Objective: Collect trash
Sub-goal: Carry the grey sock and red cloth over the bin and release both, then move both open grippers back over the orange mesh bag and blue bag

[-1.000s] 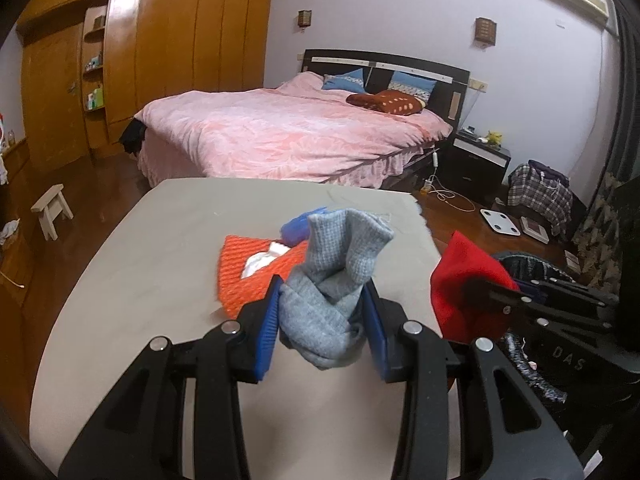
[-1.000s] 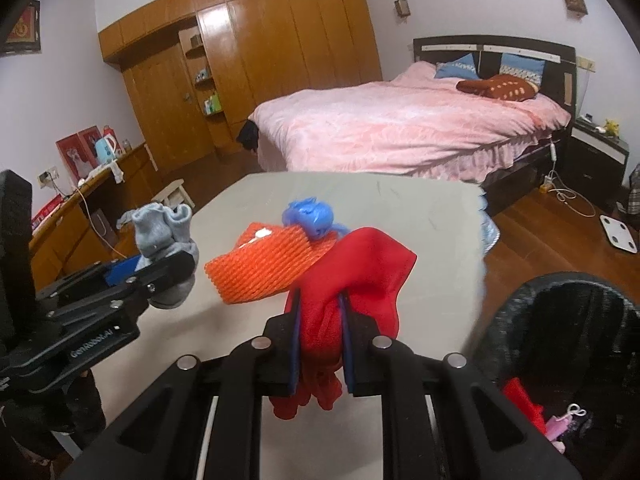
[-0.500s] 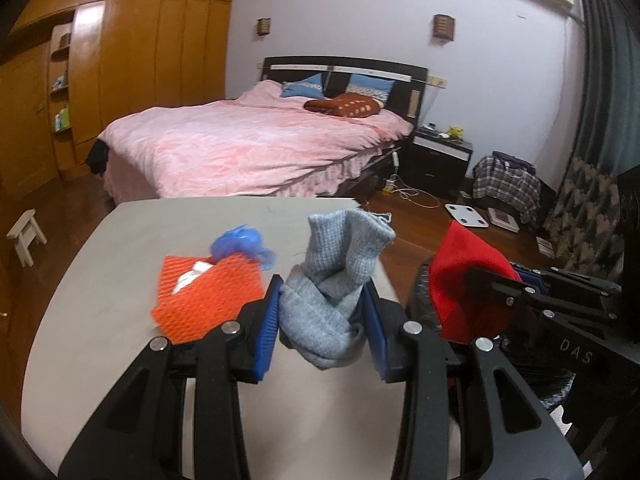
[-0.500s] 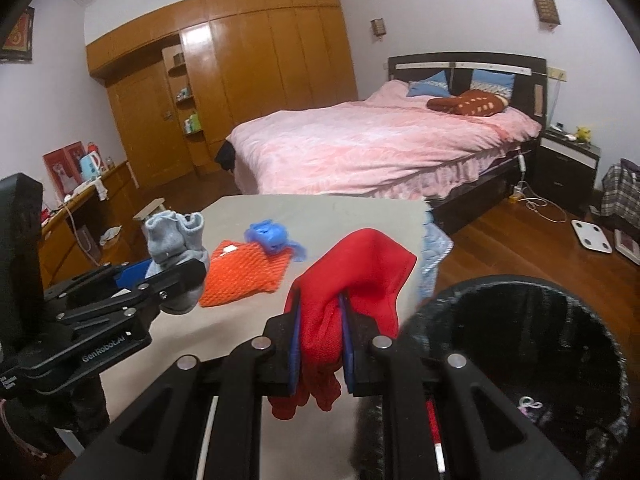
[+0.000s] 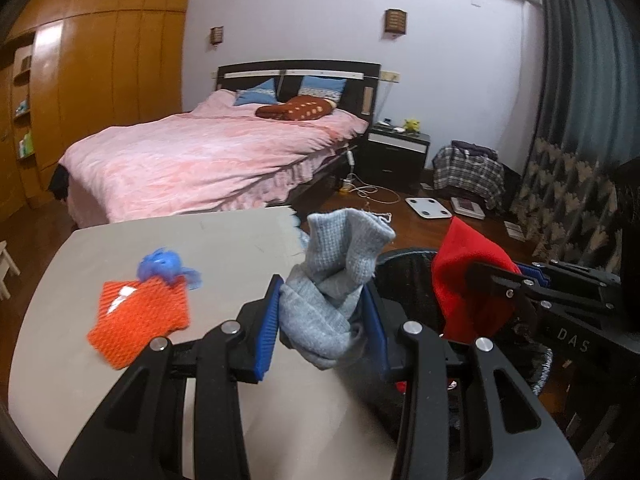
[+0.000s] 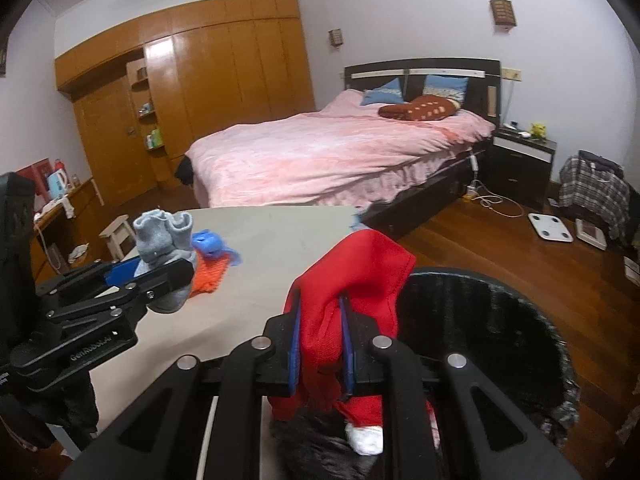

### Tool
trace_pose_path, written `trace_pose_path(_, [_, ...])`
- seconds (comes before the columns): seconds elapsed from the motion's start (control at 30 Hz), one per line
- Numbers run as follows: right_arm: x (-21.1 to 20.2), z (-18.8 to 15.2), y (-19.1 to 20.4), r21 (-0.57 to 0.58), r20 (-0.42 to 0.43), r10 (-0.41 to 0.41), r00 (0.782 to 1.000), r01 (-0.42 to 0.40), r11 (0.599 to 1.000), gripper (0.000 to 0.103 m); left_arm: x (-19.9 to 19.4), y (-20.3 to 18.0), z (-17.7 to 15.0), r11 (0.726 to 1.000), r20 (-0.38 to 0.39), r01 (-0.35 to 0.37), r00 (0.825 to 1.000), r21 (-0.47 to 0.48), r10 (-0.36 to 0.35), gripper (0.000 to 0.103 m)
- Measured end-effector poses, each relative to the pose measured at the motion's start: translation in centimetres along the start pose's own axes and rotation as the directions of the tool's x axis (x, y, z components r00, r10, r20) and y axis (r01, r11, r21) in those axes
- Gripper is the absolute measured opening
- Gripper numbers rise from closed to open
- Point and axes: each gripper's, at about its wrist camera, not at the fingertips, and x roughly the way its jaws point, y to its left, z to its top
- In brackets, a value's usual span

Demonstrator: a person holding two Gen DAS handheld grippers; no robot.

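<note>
The bin [image 6: 500, 300] is cut off by the lower edge, and its inside is partly hidden by the red cloth [image 6: 352, 280]. The orange net [image 6: 208, 276] is half covered by the grey sock [image 6: 160, 240].

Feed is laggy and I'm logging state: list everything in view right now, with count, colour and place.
Grey sock: 1, grey, in left gripper.
Red cloth: 1, red, in right gripper, at bin rim.
Mesh sleeve: 1, orange, on table.
Blue scrap: 1, blue, touching mesh sleeve's far edge.
Trash bin: 1, black, beside table.
Table: 1, beige.
Bed: 1, pink, behind.
Left gripper: shut.
Right gripper: shut.
</note>
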Motion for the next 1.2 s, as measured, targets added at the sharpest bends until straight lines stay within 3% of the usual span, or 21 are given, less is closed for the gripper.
trace_pose_path(0.47, [-1.5,-1.5,-5.6,0.054,-0.014,-0.107,0.994,0.108,0.993,0.016,2.6,-5.1,0.6,0.994,-0.019,0.092,0.996,0.061,-0.091,0.037])
trace_pose_path(0.87, [-1.7,-3.0,-8.8,0.08,-0.048,-0.169,0.984,0.173,0.982,0.018,6.4,-9.9,0.2,0.973,-0.063,0.193,0.98,0.124,-0.187,0.039])
trace_pose_path(0.9, [-1.7,-3.1,-9.0,0.081,-0.054,-0.176,0.983,0.18,0.98,0.021,6.6,-9.9,0.1,0.971,-0.074,0.204,0.978,0.123,-0.196,0.04])
trace_pose_path(0.97, [-1.7,-3.5,-9.6,0.089,-0.069,-0.187,0.98,0.193,0.977,0.034,6.9,-10.0,0.1,0.969,-0.084,0.219,0.974,0.115,-0.21,0.064])
trace_pose_path(1.03, [-1.6,-3.9,-10.0,0.093,-0.087,-0.204,0.975,0.212,0.973,0.05,6.8,-9.7,0.0,0.968,-0.074,0.226,0.973,0.111,-0.219,0.067])
trace_pose_path(1.2, [-1.4,-5.1,-10.2,0.095,-0.126,-0.224,0.966,0.237,0.967,0.064,6.5,-8.8,-0.1,0.972,-0.075,0.208,0.977,0.107,-0.2,0.069])
